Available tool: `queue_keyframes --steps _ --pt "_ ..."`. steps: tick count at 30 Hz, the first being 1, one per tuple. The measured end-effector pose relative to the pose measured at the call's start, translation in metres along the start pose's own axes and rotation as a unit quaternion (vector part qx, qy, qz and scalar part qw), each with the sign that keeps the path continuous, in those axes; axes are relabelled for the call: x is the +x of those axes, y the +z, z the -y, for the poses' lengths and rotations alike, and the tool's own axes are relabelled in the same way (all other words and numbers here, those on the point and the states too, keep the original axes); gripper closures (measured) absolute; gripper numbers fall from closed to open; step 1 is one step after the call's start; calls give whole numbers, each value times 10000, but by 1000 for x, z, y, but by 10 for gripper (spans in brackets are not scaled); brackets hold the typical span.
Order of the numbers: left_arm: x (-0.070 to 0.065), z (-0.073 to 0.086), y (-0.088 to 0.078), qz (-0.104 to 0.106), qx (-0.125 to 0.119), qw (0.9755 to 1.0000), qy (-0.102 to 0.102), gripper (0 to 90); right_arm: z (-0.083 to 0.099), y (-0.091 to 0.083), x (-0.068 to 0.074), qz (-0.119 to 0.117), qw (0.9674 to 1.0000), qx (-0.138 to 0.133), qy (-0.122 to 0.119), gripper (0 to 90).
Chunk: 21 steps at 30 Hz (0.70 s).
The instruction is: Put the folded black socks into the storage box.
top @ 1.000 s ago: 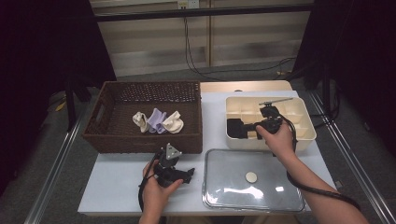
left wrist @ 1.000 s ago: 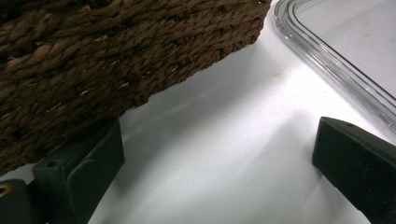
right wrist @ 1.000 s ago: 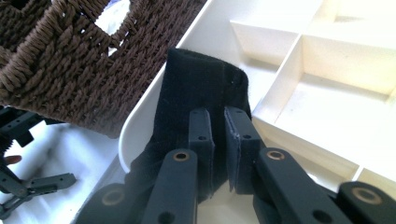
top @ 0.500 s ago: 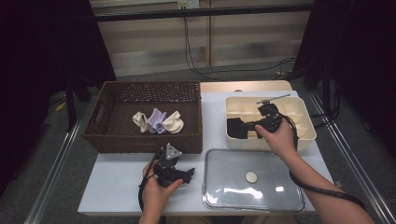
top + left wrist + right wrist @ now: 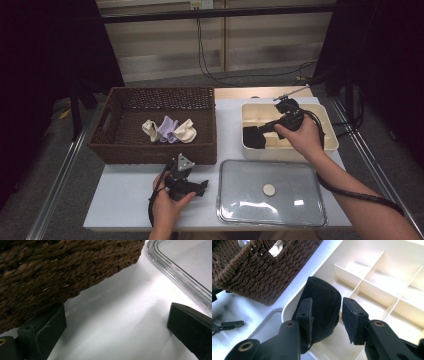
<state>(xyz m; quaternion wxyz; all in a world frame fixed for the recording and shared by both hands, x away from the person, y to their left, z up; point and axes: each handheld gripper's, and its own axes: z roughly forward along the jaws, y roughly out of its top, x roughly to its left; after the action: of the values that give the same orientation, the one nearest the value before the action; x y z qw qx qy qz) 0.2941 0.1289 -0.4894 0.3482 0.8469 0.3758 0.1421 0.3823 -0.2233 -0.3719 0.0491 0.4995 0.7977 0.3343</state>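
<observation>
At the left of the desk [image 5: 125, 195] stands a brown woven basket [image 5: 155, 150] with three pale rolled socks [image 5: 170, 131] lying side by side on its floor (one cream, one lilac, one off-white). Just in front of the basket's near wall the left tongs [image 5: 200, 187] rest on the desk in the person's left hand [image 5: 167, 202]; in the left gripper view their two jaws stand wide apart with nothing but bare desk between them, the basket's weave close above one jaw and the rim of a clear lid [image 5: 180, 272] at the other side. That lid [image 5: 272, 192] lies flat on the desk to the right, a small round knob at its middle. Behind it sits the cream divided box [image 5: 330, 145], and a black sock [image 5: 322, 307] lies in its near-left compartment, bulging over the box's rim. The right tongs [image 5: 325, 315] hang just above this sock, their jaws having just been opening: one pad is at the cloth's side, the other stands clear of it, so the sock is between them but not pinched.
</observation>
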Motion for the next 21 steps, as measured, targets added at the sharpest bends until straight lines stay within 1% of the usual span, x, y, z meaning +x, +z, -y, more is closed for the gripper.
queue_keyframes --steps 2,4,7,9,11,15,18,19,21 --pt "0 0 0 5 -12 10000 -1 18 -4 -2 1 14 10000 85 -30 621" --pt "0 0 0 0 -3 10000 -4 18 -8 -4 3 88 9997 197 -85 628" --pt "0 0 0 4 -11 10000 -4 18 -14 -6 6 104 9993 295 -212 652" --pt "0 0 0 -3 1 10000 -1 18 -16 -7 8 73 9990 374 -216 679" --pt "0 0 0 -2 0 10000 -1 18 -18 -7 9 -1 9989 402 -223 702" --pt "0 0 0 -1 0 10000 0 18 -20 -6 10 -12 9985 475 -285 755" --pt "0 0 0 -1 -6 10000 -10 18 -21 -5 10 4 9983 491 -319 757" --pt "-1 0 0 -3 -33 10000 -46 18 -22 -5 10 11 9982 500 -318 761" --pt "-1 0 0 -3 -32 10000 -45 18 -22 -4 10 -10 9979 552 -335 788"
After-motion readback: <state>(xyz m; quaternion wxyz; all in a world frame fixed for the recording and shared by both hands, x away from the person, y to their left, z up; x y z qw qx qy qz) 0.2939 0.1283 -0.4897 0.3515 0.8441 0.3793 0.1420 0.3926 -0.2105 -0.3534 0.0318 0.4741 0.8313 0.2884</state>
